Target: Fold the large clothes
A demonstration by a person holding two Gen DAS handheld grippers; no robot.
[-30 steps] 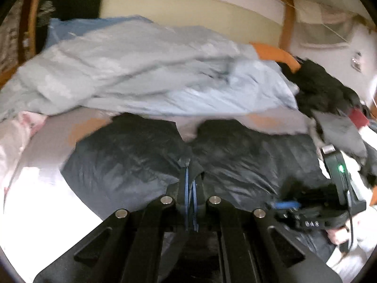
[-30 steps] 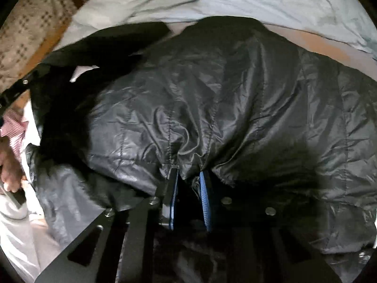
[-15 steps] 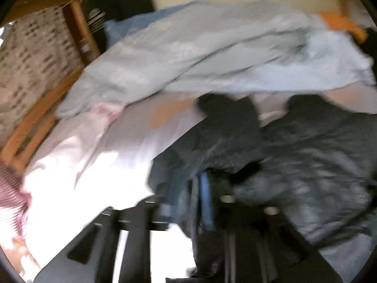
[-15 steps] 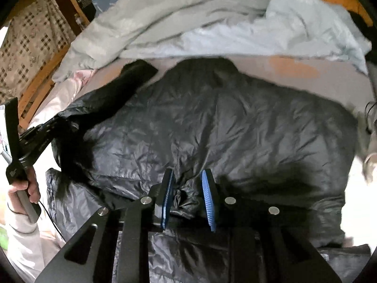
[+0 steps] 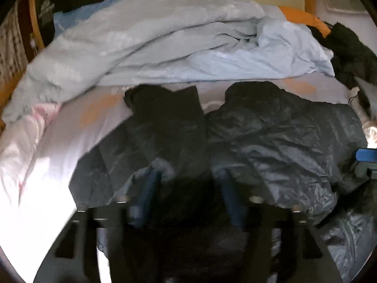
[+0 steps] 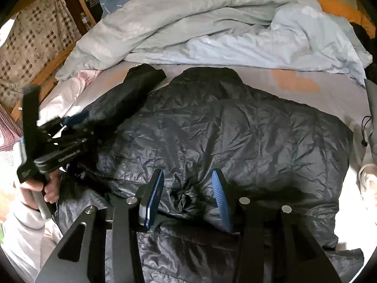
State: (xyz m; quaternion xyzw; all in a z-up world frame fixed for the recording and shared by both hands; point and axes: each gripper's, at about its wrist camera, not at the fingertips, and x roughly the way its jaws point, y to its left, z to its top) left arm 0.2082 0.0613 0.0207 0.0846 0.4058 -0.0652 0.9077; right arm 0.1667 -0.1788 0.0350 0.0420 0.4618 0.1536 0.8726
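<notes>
My bed (image 6: 329, 94), its pale lilac sheet marked with orange patches, carries a black quilted jacket (image 6: 235, 136) spread flat – one sleeve (image 6: 132, 94) thrown toward a crumpled light-blue duvet (image 6: 200, 23) heaped along the far side.

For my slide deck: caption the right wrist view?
Right gripper opening over a black puffer jacket spread on the bed.

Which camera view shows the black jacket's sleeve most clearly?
The right wrist view: the sleeve lies sharp and fully visible, stretched from the black jacket toward the blue duvet. The left wrist view shows it too, but blurred and darker.
</notes>
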